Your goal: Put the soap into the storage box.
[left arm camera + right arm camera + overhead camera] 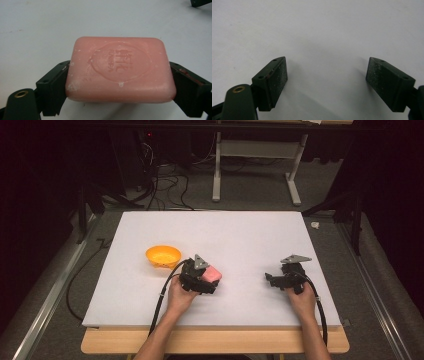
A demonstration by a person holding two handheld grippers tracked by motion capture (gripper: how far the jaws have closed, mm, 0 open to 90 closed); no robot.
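A pink bar of soap (213,273) with a stamped oval mark (120,67) sits between the jaws of my left gripper (210,280), just above the white board. In the left gripper view both black pads (58,82) press on the bar's short ends, so the left gripper (120,77) is shut on it. To the right, my right gripper (270,279) rests low over the board with its tips pointing left. In the right gripper view the right gripper (327,77) is open, with bare white board between its pads (278,75).
An orange bowl (163,256) stands on the white board (225,227) to the left of the soap. The board lies on a wooden table (215,341). Cables and a metal stand (217,175) are on the floor beyond the far edge.
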